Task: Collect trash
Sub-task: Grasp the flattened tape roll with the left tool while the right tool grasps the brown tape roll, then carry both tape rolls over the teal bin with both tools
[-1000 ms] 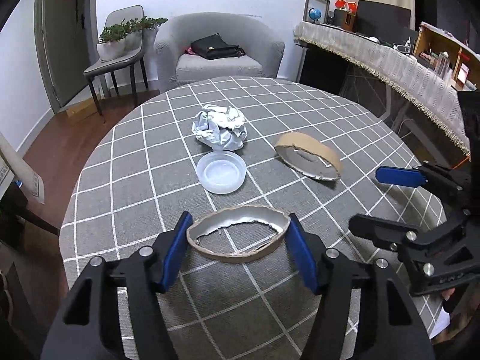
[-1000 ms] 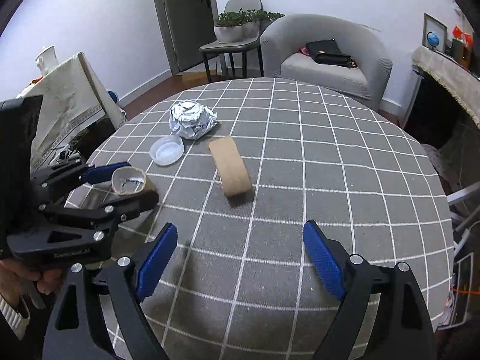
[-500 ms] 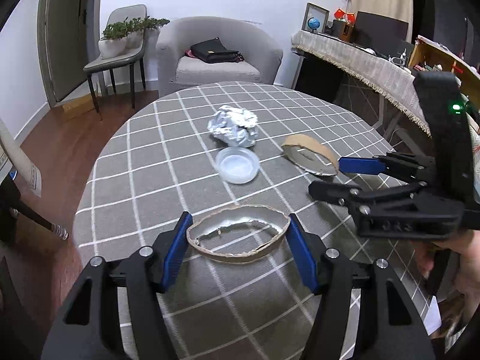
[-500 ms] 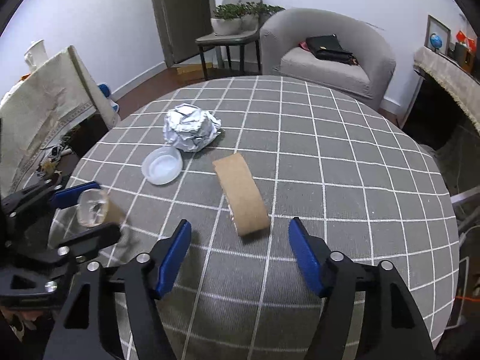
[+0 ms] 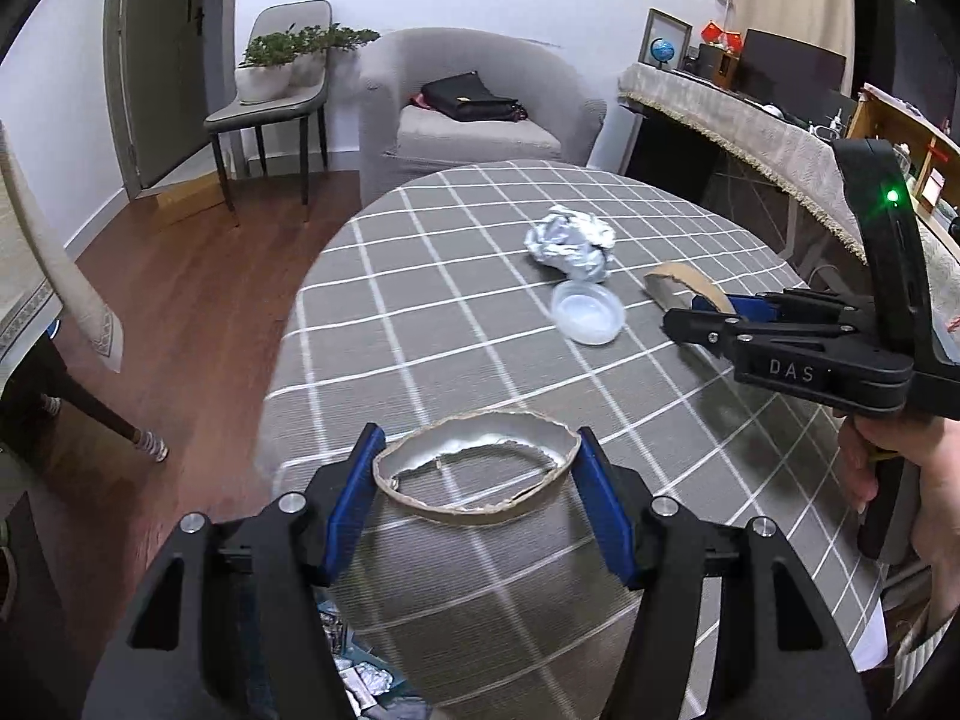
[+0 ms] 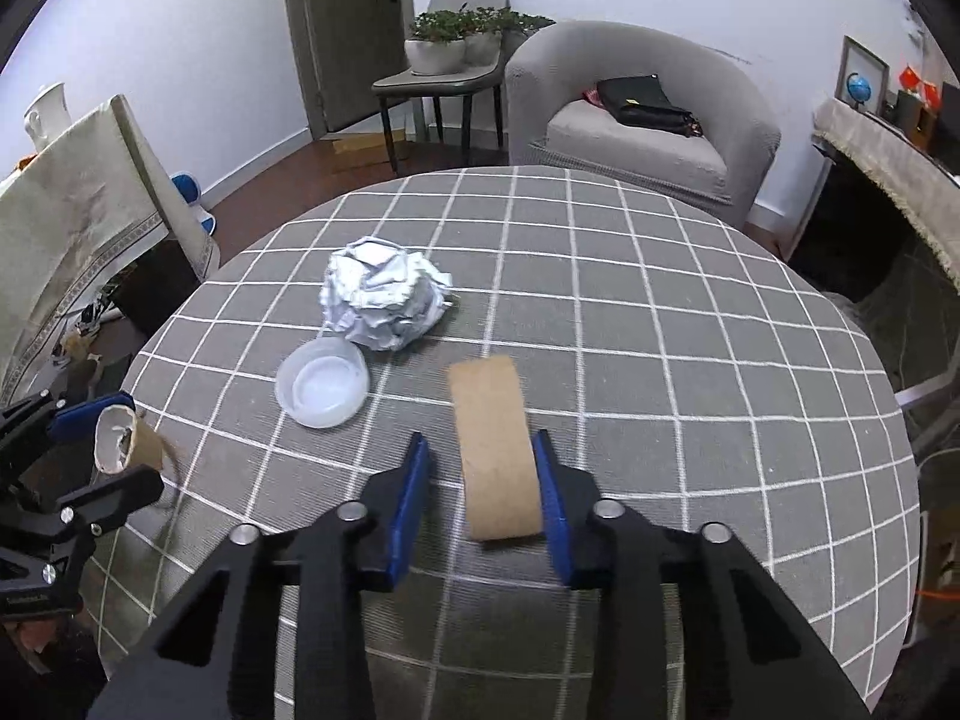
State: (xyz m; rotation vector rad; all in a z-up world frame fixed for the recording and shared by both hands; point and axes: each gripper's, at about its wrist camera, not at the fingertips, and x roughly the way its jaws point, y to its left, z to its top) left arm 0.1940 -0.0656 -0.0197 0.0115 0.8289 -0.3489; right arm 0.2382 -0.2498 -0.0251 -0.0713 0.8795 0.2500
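Observation:
My left gripper is shut on a squashed cardboard ring with a silvery inside, held above the table's near left edge; it also shows in the right wrist view. My right gripper is open, its fingers on either side of a second brown cardboard ring lying on the grey checked tablecloth. The right finger is close to the ring; a gap stays on the left. A crumpled foil ball and a clear plastic lid lie farther back left.
A grey armchair with a black bag and a chair with potted plants stand behind the table. A draped sideboard runs along the right. Below the table edge lies a container with foil scraps.
My right gripper has moved forward and narrowed around the brown ring. My left gripper has carried its ring left and back toward the table's edge.

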